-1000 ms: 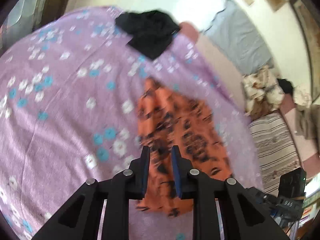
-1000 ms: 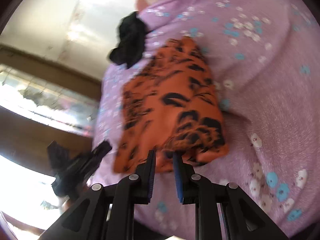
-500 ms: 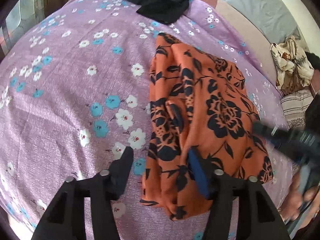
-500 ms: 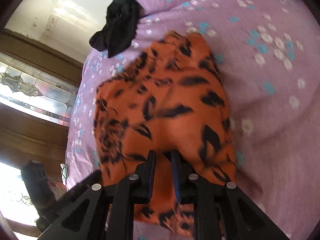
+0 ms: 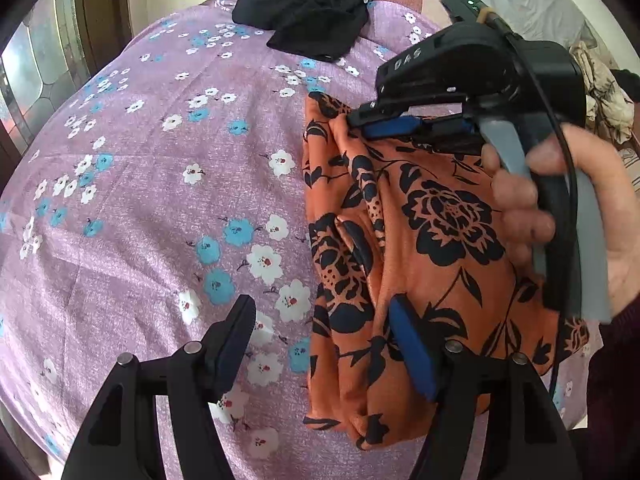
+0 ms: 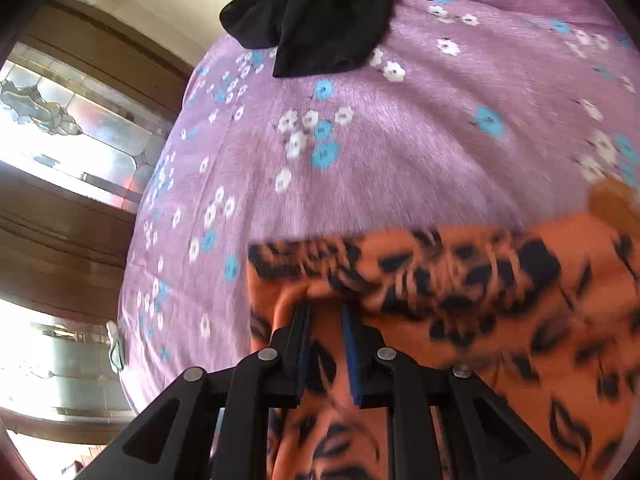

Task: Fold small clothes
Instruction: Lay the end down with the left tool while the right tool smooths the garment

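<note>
My left claw (image 5: 320, 336) stands wide apart, one finger over the lilac flowered bedspread (image 5: 160, 184), the other resting on the orange black-flowered garment (image 5: 420, 240), which lies folded on the bed. My right claw (image 6: 326, 344) is clamped on the garment's far edge. A black garment (image 5: 312, 12) sits well apart, near the bed's far end.

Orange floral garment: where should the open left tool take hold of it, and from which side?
Probably the near-left corner of the orange floral garment, coming in low from its left folded edge. The left tool already straddles that edge, open; the right tool pinches the far corner.
</note>
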The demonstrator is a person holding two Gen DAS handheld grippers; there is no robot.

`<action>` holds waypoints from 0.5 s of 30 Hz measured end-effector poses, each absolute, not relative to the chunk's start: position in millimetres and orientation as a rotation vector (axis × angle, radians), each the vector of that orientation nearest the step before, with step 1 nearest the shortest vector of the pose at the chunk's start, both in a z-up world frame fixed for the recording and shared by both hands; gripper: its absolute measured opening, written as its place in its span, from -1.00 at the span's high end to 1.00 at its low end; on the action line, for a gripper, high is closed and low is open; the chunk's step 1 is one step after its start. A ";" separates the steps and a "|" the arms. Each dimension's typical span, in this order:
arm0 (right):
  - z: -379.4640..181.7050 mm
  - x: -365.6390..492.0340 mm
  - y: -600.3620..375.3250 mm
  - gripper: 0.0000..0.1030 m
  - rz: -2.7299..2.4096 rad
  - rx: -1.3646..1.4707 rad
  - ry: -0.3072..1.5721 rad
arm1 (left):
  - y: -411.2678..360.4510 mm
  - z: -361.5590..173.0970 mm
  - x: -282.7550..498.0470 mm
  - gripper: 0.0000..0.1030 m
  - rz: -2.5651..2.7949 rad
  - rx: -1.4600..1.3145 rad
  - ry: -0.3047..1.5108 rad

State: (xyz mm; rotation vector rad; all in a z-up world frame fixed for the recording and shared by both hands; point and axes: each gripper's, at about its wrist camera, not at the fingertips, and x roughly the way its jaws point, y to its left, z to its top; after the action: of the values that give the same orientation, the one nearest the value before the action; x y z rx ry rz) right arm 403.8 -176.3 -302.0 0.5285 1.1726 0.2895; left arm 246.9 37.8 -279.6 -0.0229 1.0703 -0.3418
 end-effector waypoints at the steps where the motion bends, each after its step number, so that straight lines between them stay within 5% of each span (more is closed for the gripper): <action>1: -301.5 403.7 -180.4 0.64 0.286 0.566 1.174 | 37.7 -279.5 246.6 -0.38 -0.344 -0.025 1.072; 15: -255.9 262.3 -245.7 0.60 0.224 0.523 1.066 | 19.3 -273.9 237.4 -0.38 -0.309 0.038 1.032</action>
State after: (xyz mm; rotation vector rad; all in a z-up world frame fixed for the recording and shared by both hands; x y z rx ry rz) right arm 262.3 -245.7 -255.9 0.5233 1.0659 0.2237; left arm 237.4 19.3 -273.9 0.0384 1.0324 -0.3089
